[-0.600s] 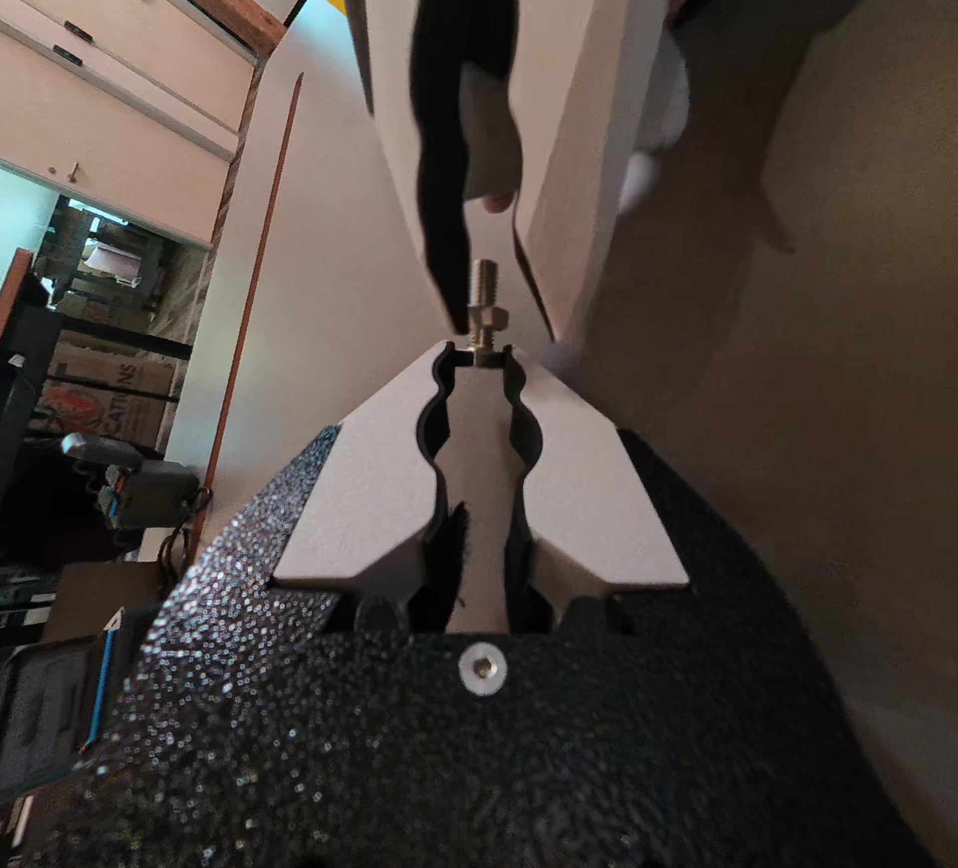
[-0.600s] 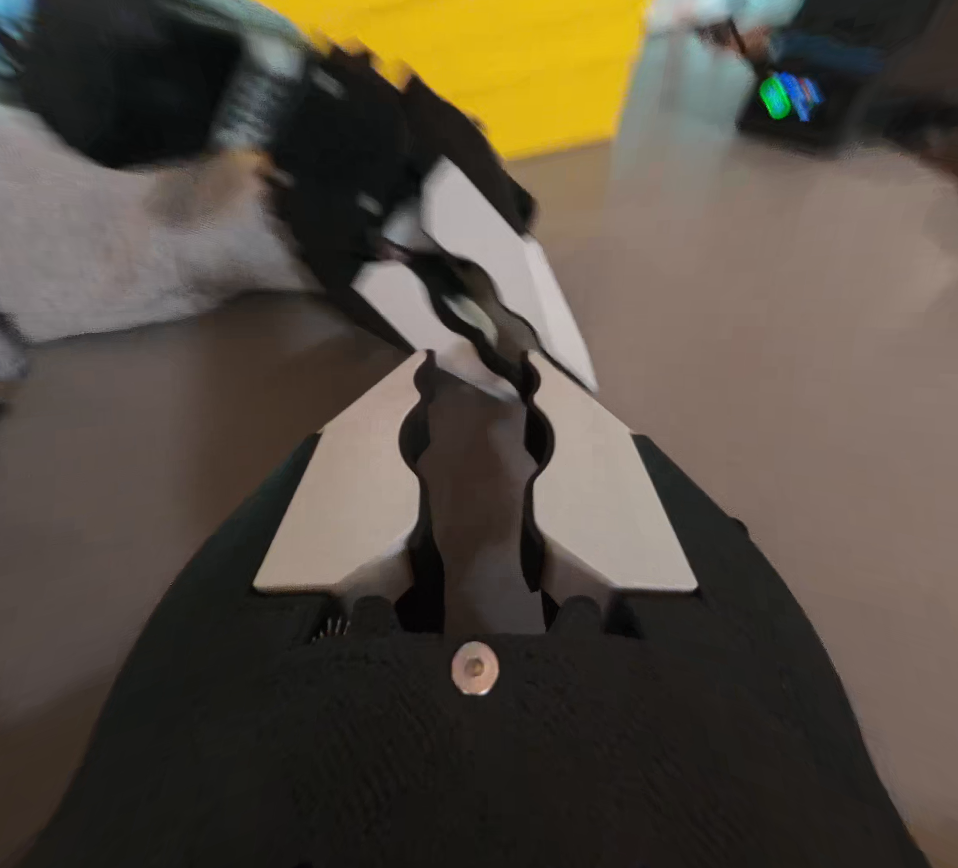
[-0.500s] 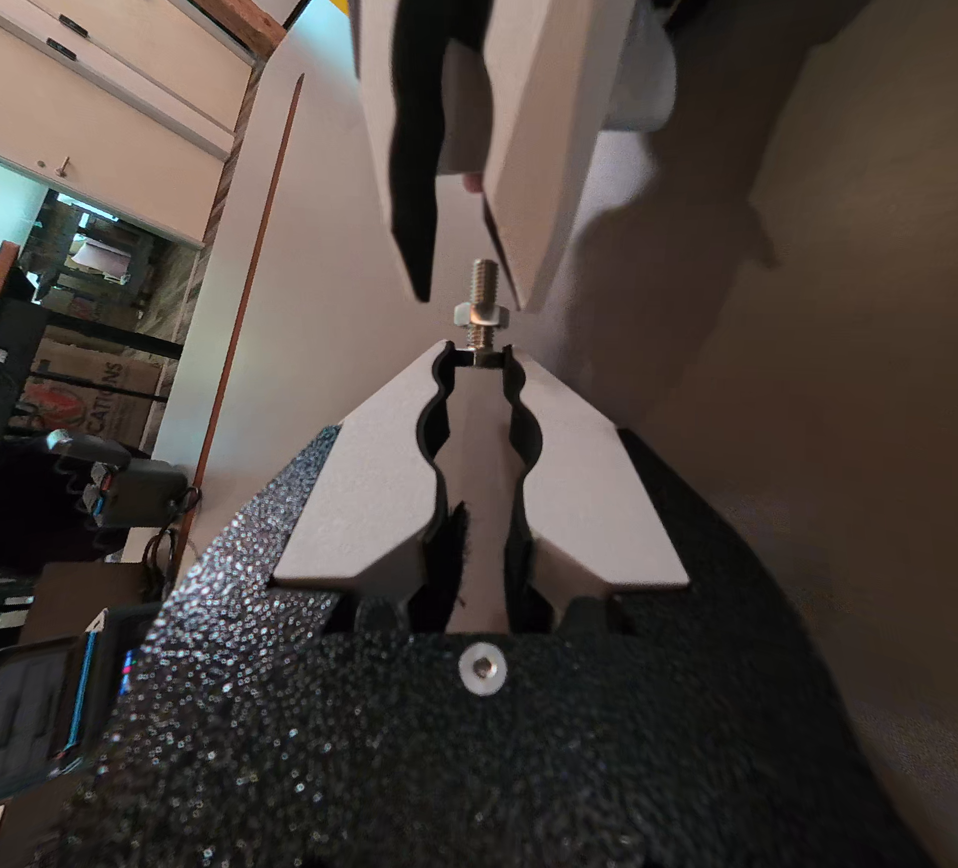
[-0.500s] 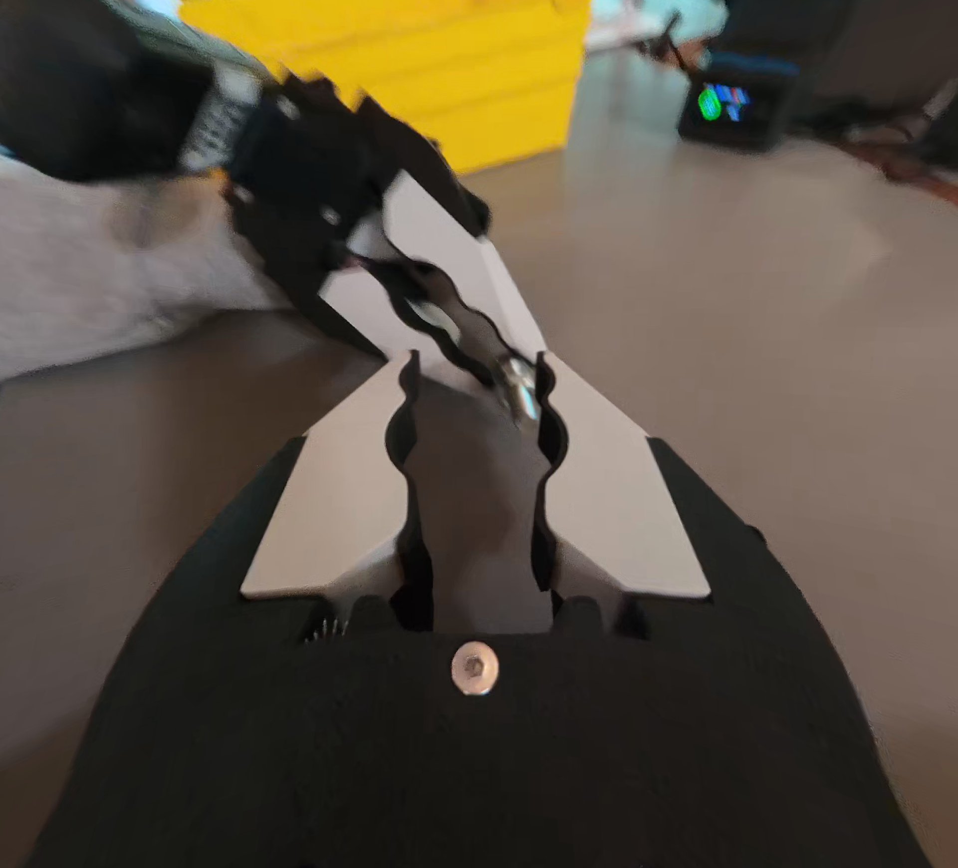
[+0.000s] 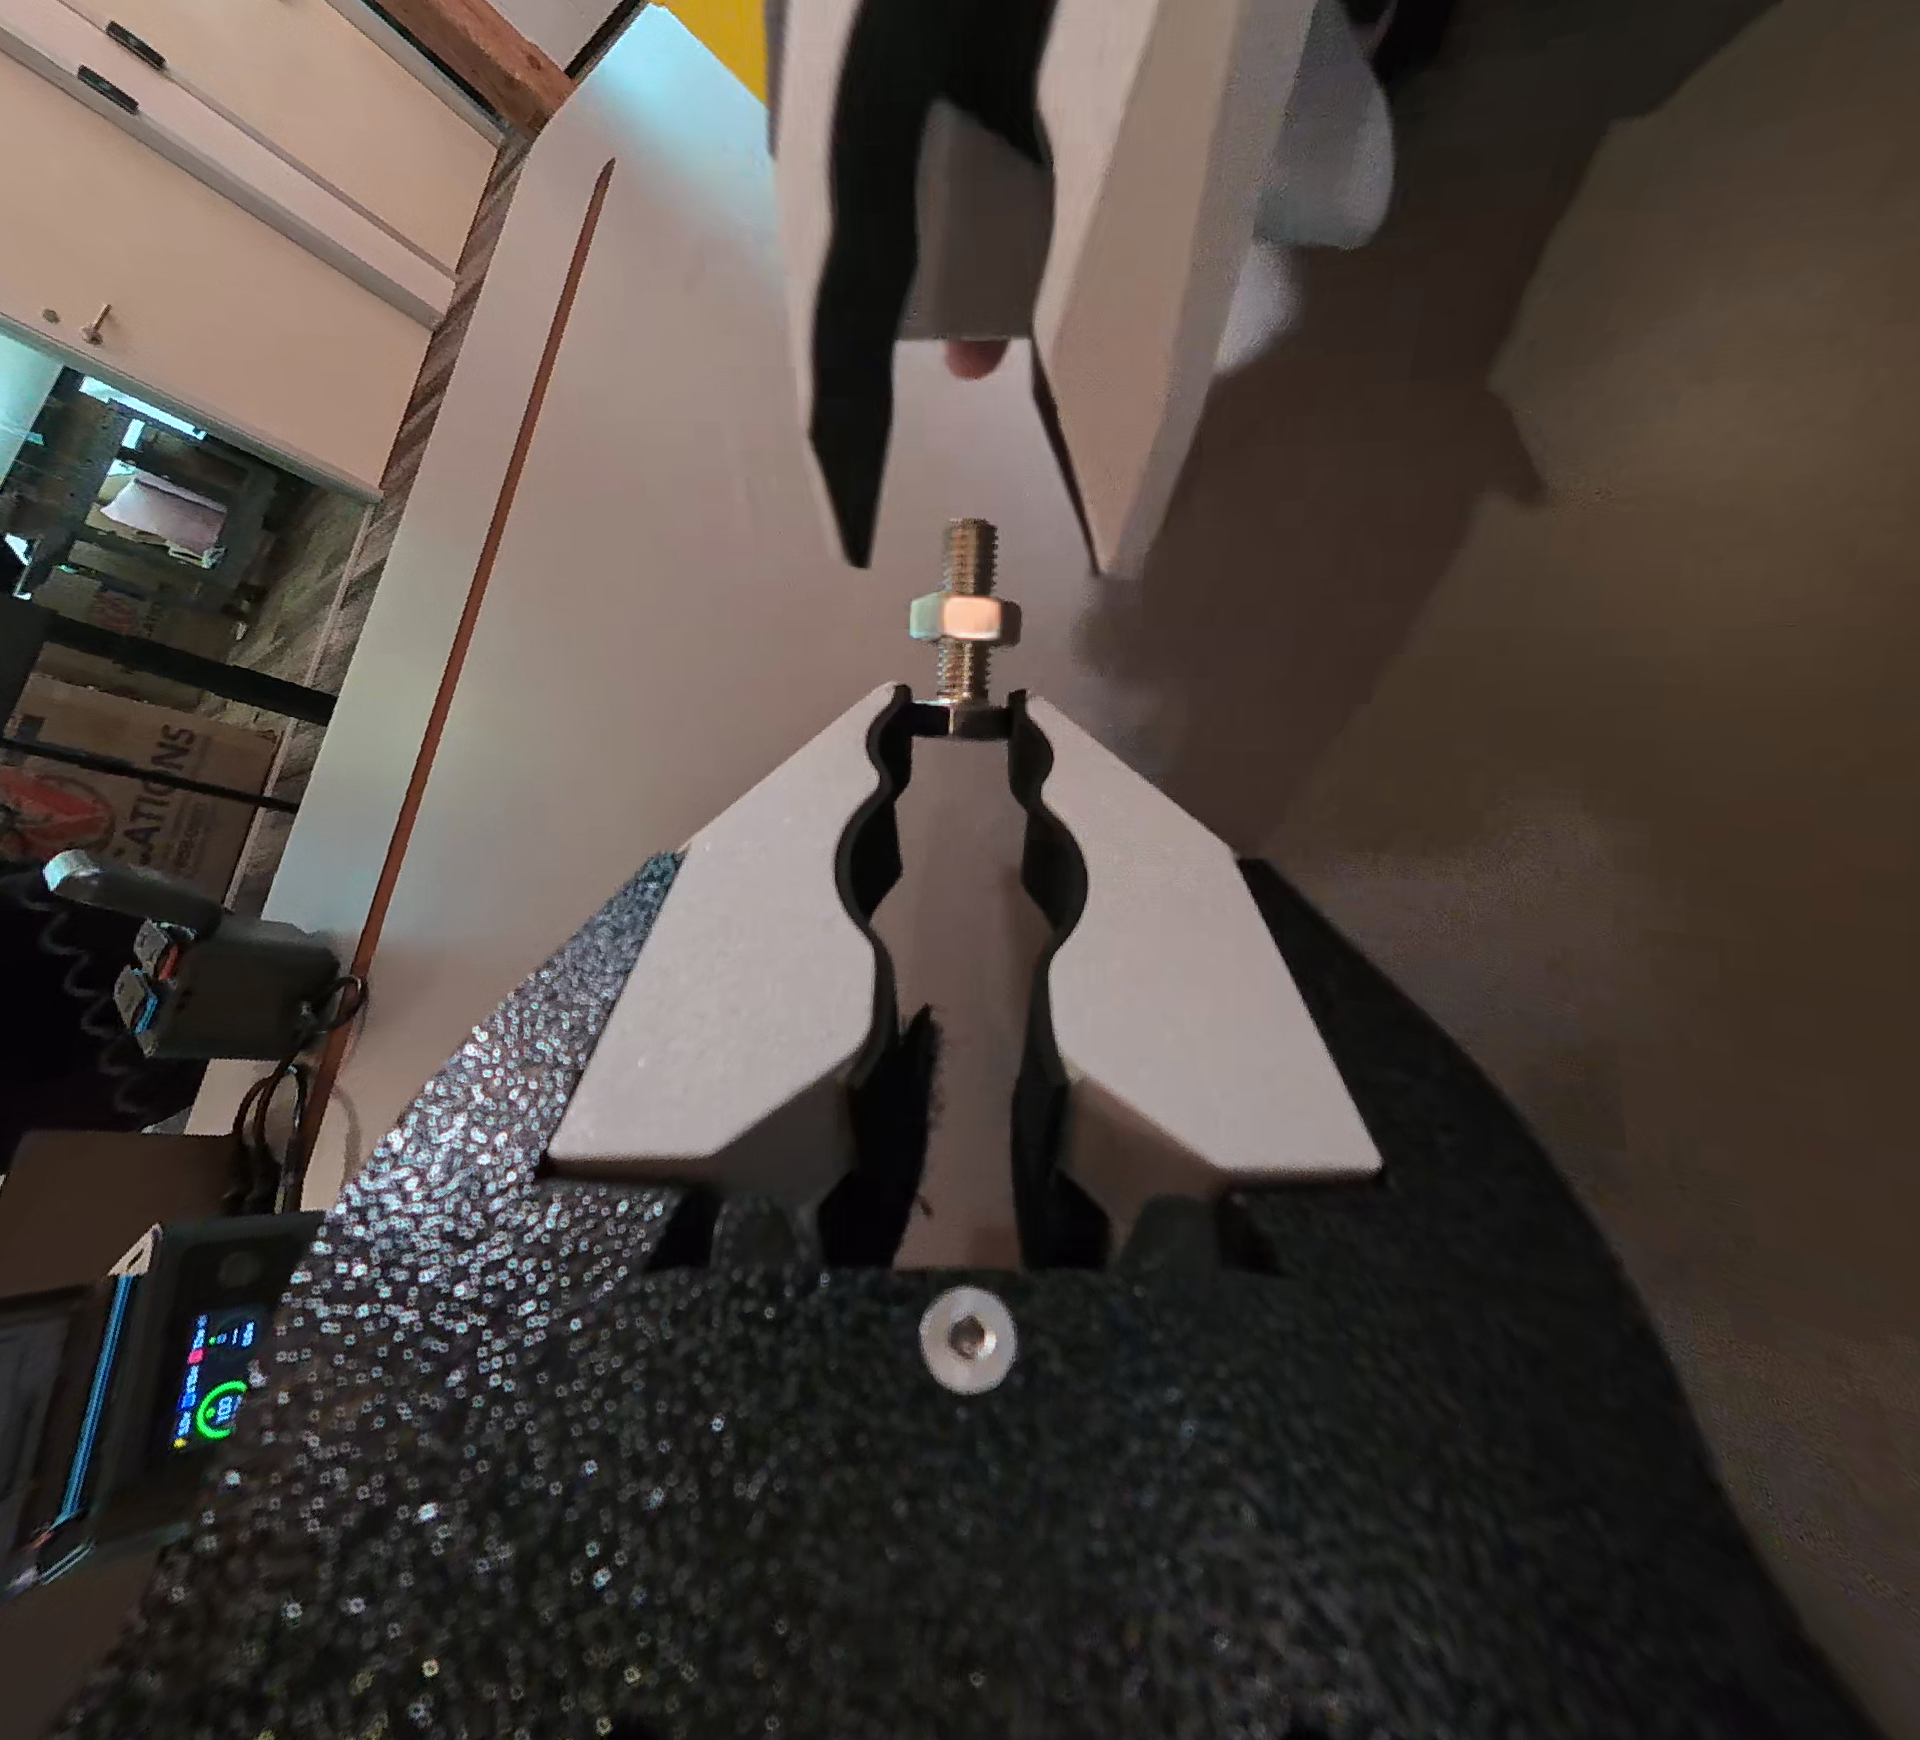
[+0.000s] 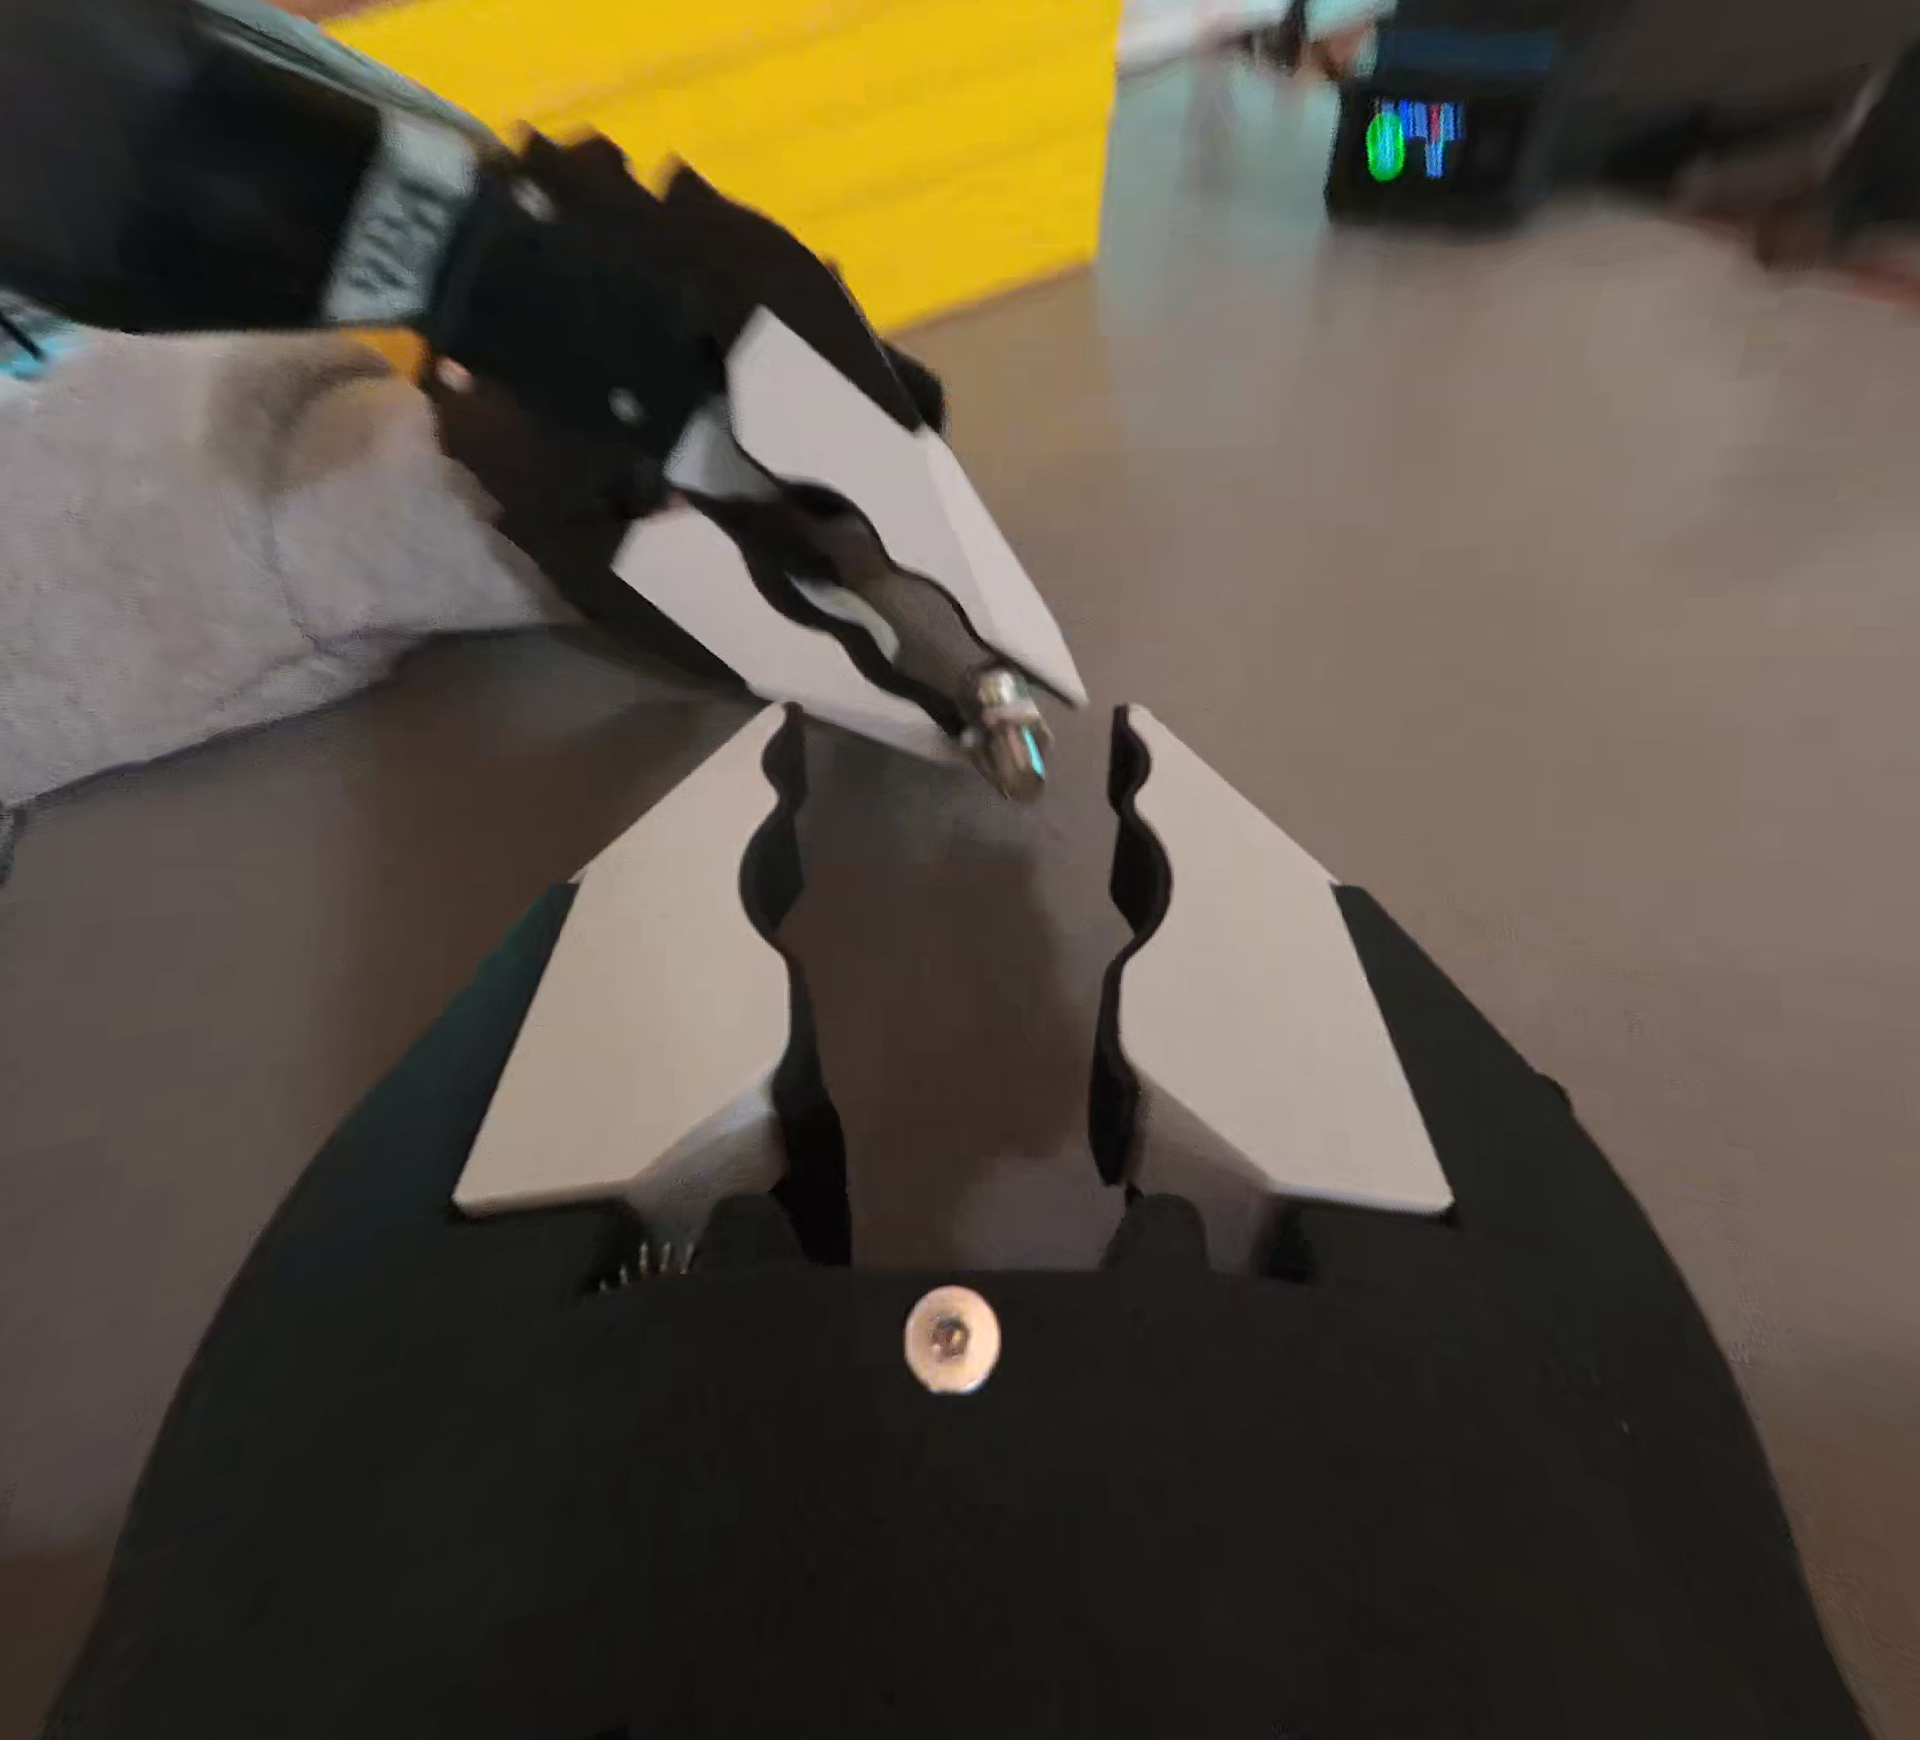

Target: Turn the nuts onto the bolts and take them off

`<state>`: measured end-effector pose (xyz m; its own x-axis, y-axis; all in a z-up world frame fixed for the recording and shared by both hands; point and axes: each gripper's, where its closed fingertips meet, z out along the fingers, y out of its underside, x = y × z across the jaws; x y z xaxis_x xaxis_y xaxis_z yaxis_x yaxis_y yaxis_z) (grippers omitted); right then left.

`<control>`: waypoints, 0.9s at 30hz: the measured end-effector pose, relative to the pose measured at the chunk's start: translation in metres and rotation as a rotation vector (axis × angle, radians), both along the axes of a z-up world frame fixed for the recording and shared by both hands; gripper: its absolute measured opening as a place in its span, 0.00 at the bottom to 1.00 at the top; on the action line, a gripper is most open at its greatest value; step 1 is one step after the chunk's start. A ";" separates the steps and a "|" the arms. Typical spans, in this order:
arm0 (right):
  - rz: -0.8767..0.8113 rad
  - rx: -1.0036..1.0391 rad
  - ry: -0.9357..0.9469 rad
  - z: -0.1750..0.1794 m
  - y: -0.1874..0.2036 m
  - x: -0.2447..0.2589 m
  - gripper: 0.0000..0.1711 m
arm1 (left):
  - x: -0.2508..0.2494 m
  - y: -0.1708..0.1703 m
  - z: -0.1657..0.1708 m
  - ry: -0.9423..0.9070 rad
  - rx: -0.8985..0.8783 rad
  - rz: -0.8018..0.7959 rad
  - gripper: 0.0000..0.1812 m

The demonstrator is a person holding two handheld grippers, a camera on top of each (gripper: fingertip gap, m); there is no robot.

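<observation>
My left gripper [image 5: 960, 716] is shut on the head of a steel bolt [image 5: 968, 547], whose threaded shank points away from it. A hex nut [image 5: 964, 618] sits partway along the thread. My right gripper [image 5: 975, 563] faces it from beyond the bolt tip, open, with its fingertips either side of the bolt end and not touching. In the right wrist view my right gripper [image 6: 954, 722] is open and empty. There the left gripper [image 6: 1003, 698] comes in from the left holding the bolt [image 6: 1018, 760] between my right fingertips.
Both grippers hang over a grey-brown table [image 6: 1455, 651]. A yellow bin [image 6: 831, 80] stands at the back, a black device with a lit screen [image 6: 1418, 137] at the back right. A grey sleeve [image 6: 156, 527] lies on the left. Only a small space, under 4 cm, lies between the two pairs of fingers.
My right gripper has opened wider and drawn back from the nut, off past the bolt tip. The left gripper has kept its hold on the bolt head.
</observation>
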<state>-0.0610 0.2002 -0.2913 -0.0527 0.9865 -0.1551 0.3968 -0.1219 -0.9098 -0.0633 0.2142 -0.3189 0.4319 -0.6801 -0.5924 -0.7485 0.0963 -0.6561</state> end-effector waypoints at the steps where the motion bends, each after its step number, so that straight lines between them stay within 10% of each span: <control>1: -0.008 -0.004 -0.053 -0.008 0.001 0.001 0.34 | 0.000 0.000 0.000 0.002 -0.001 -0.001 0.09; 5: 0.030 0.050 -0.175 -0.026 -0.009 -0.003 0.36 | 0.000 0.001 -0.001 0.006 -0.004 -0.002 0.09; 10: 0.202 0.124 0.205 0.038 -0.048 -0.014 0.22 | 0.001 0.001 -0.001 0.013 -0.003 0.000 0.09; 17: 0.019 0.062 -0.186 -0.025 -0.006 0.005 0.33 | 0.001 0.002 -0.001 0.017 -0.001 0.002 0.09; 24: 0.218 0.179 0.145 0.028 -0.051 -0.013 0.28 | 0.001 0.003 -0.002 0.025 -0.002 0.005 0.09; 27: 0.063 0.212 -0.076 -0.002 -0.017 -0.005 0.34 | 0.001 0.003 -0.002 0.020 -0.002 0.005 0.09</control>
